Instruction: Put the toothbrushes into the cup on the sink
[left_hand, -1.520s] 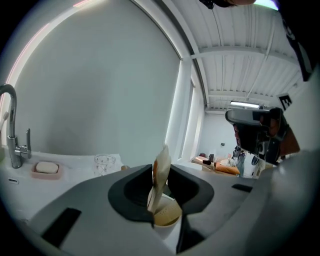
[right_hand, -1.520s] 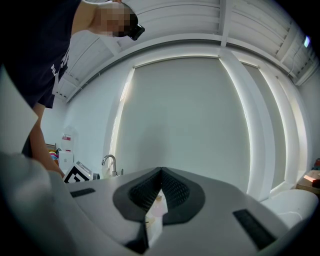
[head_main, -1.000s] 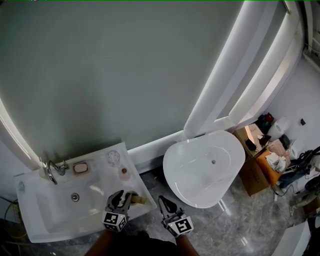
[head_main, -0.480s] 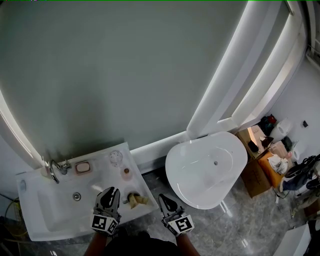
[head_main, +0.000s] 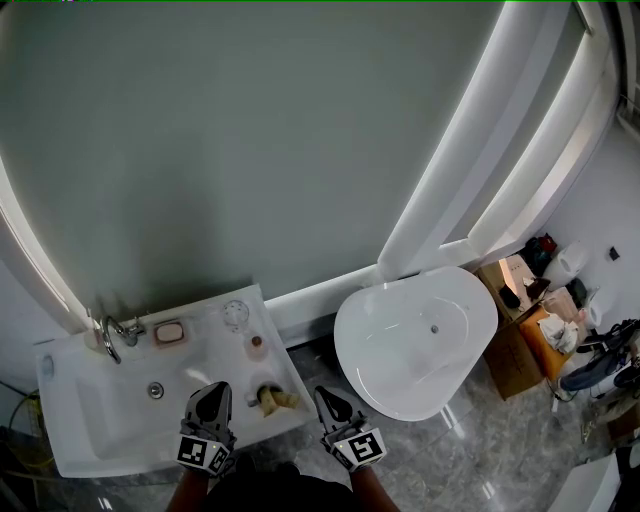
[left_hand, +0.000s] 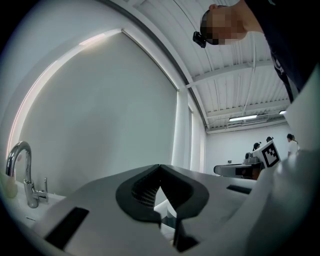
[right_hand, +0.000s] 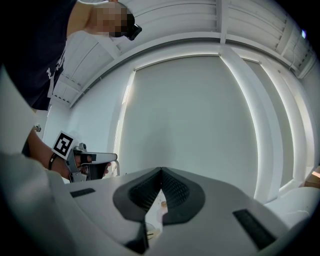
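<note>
Grey wall (head_main: 250, 150); marble floor (head_main: 480, 450); white tub (head_main: 415, 340); cardboard boxes (head_main: 515, 355) right.

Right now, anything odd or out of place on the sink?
Only the tan toothbrushes: a splayed bundle close to the front right corner of the sink. Too small to tell whether they lie loose. No spill visible.

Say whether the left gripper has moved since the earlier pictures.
Yes: the left gripper shifted left, away from the tan item toward the sink drain; its jaws have just been closing, empty.
</note>
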